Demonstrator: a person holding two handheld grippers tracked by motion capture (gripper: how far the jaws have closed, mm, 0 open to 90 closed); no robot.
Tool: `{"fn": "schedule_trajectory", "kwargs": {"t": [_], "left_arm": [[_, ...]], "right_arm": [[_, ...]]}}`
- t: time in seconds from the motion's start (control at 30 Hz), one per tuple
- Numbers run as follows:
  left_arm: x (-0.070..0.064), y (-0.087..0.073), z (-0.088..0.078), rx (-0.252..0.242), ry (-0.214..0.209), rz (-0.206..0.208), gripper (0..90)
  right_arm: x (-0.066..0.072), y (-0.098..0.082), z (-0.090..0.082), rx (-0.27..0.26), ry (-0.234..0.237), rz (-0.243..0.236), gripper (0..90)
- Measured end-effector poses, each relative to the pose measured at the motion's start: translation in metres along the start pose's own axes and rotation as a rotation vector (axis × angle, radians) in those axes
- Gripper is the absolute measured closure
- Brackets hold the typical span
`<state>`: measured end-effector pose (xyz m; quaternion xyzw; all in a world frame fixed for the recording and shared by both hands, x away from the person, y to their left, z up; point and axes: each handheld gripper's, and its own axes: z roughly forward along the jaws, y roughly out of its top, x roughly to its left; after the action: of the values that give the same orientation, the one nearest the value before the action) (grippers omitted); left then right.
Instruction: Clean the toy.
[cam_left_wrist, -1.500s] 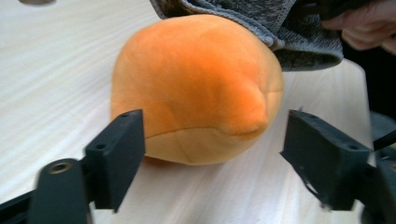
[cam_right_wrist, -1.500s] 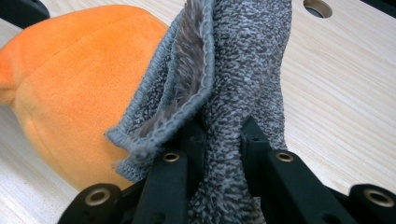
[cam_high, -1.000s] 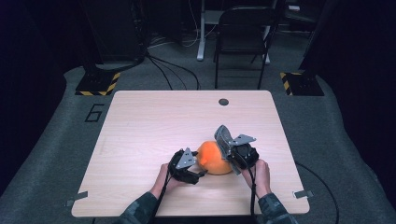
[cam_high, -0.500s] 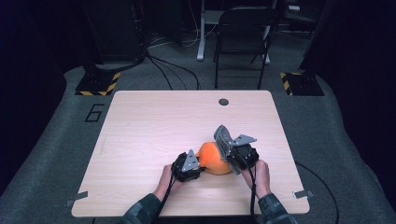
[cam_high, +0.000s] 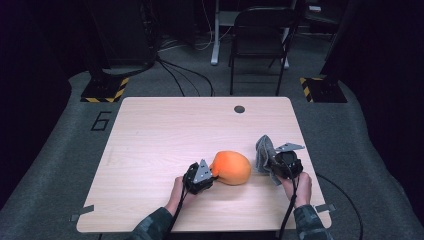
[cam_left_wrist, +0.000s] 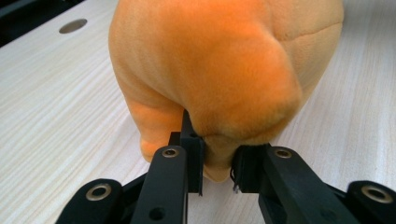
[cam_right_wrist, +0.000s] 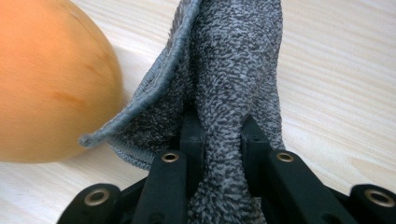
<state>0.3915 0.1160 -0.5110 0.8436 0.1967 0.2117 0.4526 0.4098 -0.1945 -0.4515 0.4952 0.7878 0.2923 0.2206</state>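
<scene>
The wooden surface (cam_high: 165, 150) carries 2 soft things near its front edge. The orange plush (cam_high: 232, 168) lies near the middle, and a fold of it is pinched in the left gripper (cam_left_wrist: 218, 165), whose jaws have just been closing. The grey cloth (cam_high: 263, 152) is clamped in the right gripper (cam_right_wrist: 222, 140) and is held apart from the plush. For a clean step, both pinches are best kept firm while the cloth is carried clear. No containers are seen.

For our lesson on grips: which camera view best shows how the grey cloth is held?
The right gripper view: the grey cloth fills the gap between the jaws, clamped. The high view shows it small, bunched at the right gripper, apart from the orange plush toy.
</scene>
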Motion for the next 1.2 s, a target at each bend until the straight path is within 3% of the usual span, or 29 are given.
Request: {"fn": "schedule_trajectory", "kwargs": {"t": [0.27,0.4,0.57,0.63,0.7,0.97,1.03,1.2], "left_arm": [[0.001,0.001,-0.005,-0.062,-0.008,-0.024,79.8],[0.006,0.005,-0.012,-0.089,-0.012,-0.072,80.4],[0.013,0.016,-0.026,-0.141,-0.063,-0.187,80.4],[0.015,0.023,-0.033,-0.148,-0.084,-0.222,80.3],[0.017,0.029,-0.040,-0.153,-0.111,-0.265,80.2],[0.019,0.042,-0.053,-0.102,-0.171,-0.431,79.8],[0.021,0.041,-0.052,-0.083,-0.205,-0.491,79.8],[0.025,0.029,-0.044,-0.043,-0.266,-0.591,79.1]], "right_arm": [[-0.006,-0.001,0.002,0.004,-0.006,0.008,75.7],[-0.009,-0.001,0.002,0.010,-0.009,0.023,75.7],[-0.015,-0.002,0.001,-0.002,-0.007,0.029,75.7],[-0.016,-0.002,-0.001,0.001,-0.002,0.054,75.7],[-0.018,-0.002,-0.002,-0.008,-0.003,0.049,75.7],[-0.015,0.001,-0.006,-0.019,-0.006,0.043,75.7],[-0.013,0.003,-0.008,-0.025,-0.008,0.041,75.7],[-0.007,0.010,-0.020,-0.058,0.002,0.022,75.7]]}}
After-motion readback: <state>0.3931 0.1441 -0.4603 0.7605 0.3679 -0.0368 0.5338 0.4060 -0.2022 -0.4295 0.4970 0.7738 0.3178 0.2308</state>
